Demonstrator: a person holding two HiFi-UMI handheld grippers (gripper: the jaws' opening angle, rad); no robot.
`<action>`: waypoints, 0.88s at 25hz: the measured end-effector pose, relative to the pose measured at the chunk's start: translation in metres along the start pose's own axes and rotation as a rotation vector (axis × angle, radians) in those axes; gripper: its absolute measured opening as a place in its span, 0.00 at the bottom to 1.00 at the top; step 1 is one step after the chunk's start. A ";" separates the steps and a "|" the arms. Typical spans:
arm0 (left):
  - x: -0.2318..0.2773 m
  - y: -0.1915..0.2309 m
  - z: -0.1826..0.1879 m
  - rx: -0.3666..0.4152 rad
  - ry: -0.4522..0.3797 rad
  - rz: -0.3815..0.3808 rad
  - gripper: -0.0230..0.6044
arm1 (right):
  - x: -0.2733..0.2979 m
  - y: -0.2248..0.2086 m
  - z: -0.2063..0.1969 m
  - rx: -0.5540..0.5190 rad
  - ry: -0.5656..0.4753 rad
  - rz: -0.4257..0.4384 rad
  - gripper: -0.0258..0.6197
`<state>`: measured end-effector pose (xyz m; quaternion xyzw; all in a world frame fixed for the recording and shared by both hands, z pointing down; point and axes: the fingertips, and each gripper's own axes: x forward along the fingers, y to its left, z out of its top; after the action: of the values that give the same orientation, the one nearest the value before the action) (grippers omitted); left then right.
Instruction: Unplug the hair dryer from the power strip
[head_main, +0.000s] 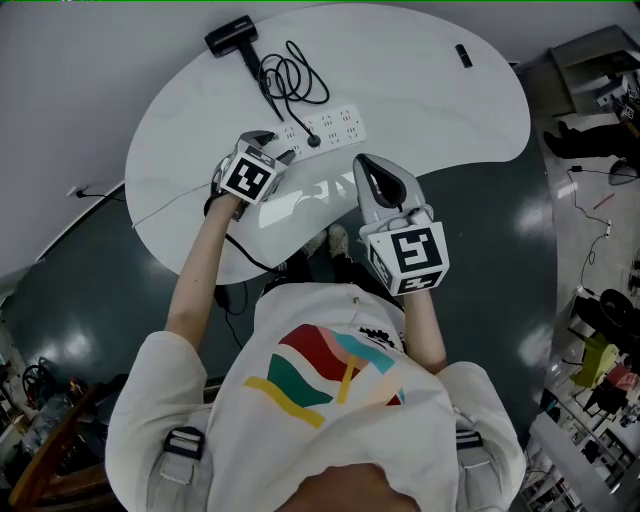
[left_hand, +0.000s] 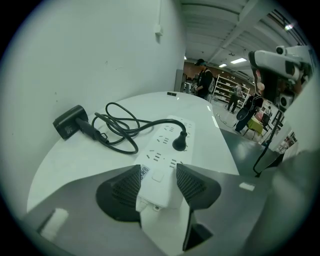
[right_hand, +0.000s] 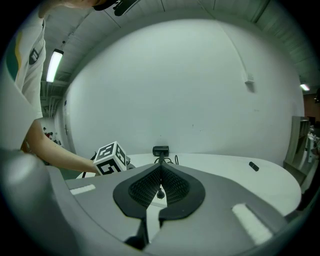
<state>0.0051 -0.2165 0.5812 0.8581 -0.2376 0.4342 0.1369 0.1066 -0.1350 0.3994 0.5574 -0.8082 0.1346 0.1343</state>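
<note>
A black hair dryer (head_main: 230, 35) lies at the far left of the white table (head_main: 450, 110), its cord (head_main: 290, 80) coiled beside it. Its black plug (head_main: 313, 141) sits in the white power strip (head_main: 335, 125). My left gripper (head_main: 278, 150) is down at the strip's near end. In the left gripper view the left gripper (left_hand: 157, 172) is open, and its pads (left_hand: 125, 187) flank the end of the strip (left_hand: 167, 137), with the plug (left_hand: 180, 142) farther along. My right gripper (head_main: 365, 165) hovers to the right, shut and empty; in its own view the right gripper (right_hand: 161, 172) shows closed pads.
A small black object (head_main: 463, 55) lies at the table's far right. A dark cable (head_main: 245, 255) hangs off the table's near edge by my left arm. People (left_hand: 205, 82) and shelves stand in the distance; clutter (head_main: 600, 350) covers the floor at right.
</note>
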 end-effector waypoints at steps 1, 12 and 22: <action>0.000 0.000 0.000 0.001 -0.002 -0.003 0.37 | 0.003 0.002 -0.002 -0.004 0.006 0.019 0.06; 0.000 0.000 0.000 0.006 0.020 -0.017 0.37 | 0.073 0.008 -0.038 -0.092 0.094 0.199 0.20; 0.003 0.002 -0.003 0.006 0.042 -0.018 0.39 | 0.145 0.019 -0.099 -0.227 0.233 0.288 0.24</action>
<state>0.0042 -0.2177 0.5857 0.8513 -0.2254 0.4516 0.1433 0.0462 -0.2174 0.5429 0.3982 -0.8685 0.1241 0.2678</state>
